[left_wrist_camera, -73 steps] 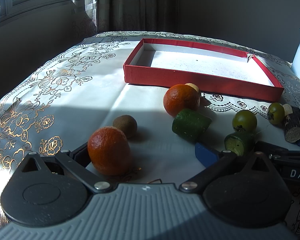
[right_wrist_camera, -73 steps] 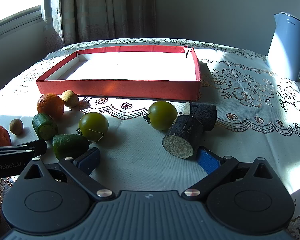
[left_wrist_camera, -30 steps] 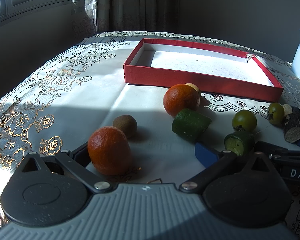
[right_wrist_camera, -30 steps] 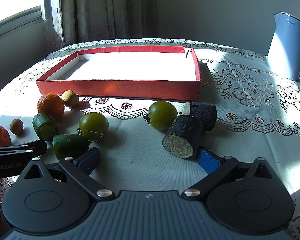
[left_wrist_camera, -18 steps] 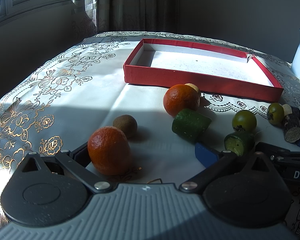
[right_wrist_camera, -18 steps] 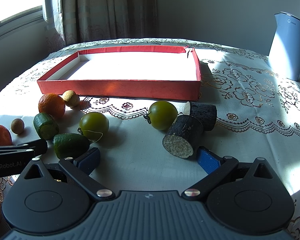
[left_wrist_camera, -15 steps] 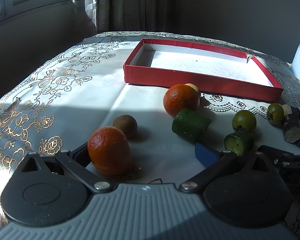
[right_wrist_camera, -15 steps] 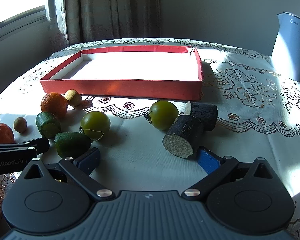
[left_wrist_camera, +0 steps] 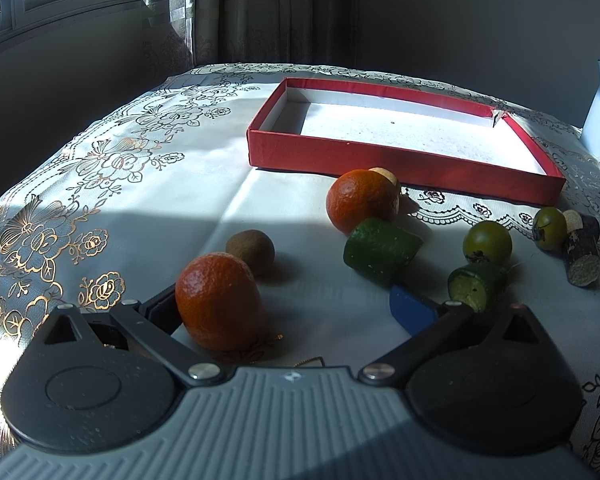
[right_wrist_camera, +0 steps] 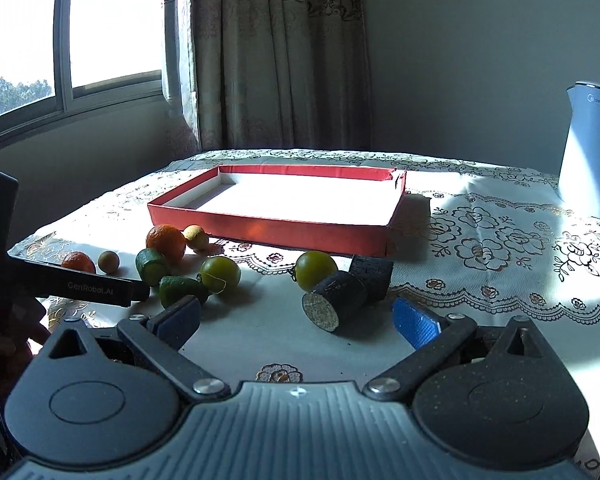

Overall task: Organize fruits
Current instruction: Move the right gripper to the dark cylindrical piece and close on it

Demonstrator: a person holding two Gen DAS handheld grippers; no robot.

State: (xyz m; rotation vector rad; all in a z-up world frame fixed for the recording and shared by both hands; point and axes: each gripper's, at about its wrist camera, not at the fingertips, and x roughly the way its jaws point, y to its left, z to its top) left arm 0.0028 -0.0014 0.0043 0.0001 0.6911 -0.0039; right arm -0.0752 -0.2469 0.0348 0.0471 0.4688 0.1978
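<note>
We hold both grippers, left [left_wrist_camera: 284,304] and right [right_wrist_camera: 296,316], wide open and empty, low in frame, ready to move scattered fruit like the orange [left_wrist_camera: 219,300] into the red tray [left_wrist_camera: 400,160] at upper center.

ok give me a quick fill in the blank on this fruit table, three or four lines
1. The red box holds ____ fruit so far.
2. The near orange sits between the open fingers of the ____ gripper.
3. The number of oranges on the tablecloth is ____.
4. The dark cut piece lies in front of the open ____ gripper.

Missing words: no; left; two; right
</note>
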